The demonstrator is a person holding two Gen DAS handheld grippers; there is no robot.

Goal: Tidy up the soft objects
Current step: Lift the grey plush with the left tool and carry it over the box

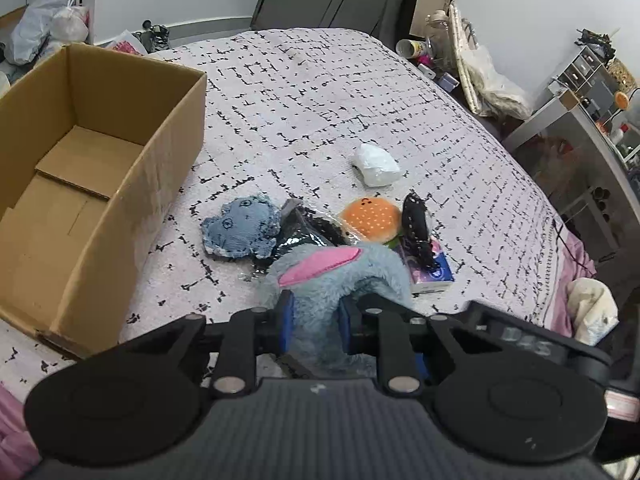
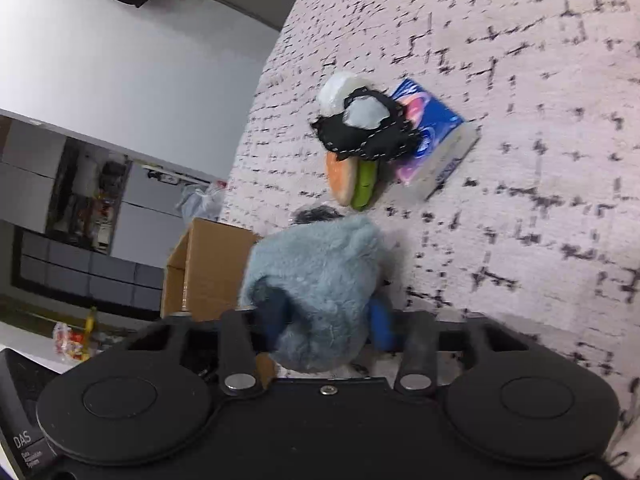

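Soft toys lie in a loose cluster on the bed (image 1: 320, 92), whose pale cover carries a broken black grid. A blue plush (image 1: 332, 276) with a pink-lined ear sits nearest the cameras, and both tools have it. The left hand-held gripper (image 1: 316, 320) has its blue pads pressed into the plush's fur from either side. The right hand-held gripper (image 2: 324, 320) is likewise clamped on the plush (image 2: 320, 280), the fur bulging between its fingers.

Beyond the plush, in the left view, a denim toy (image 1: 240, 230) lies partly on a shiny dark packet (image 1: 304, 236). To the right of these a burger toy (image 1: 372, 218) rests against a black pouch (image 1: 416, 224), which lies over a tissue pack (image 1: 432, 276). A white wad (image 1: 376, 164) sits apart, farther up the bed.

An open cardboard box (image 1: 120, 184) stands on the bed to the left, just beside the cluster. Nothing shows inside it but its bottom flaps.
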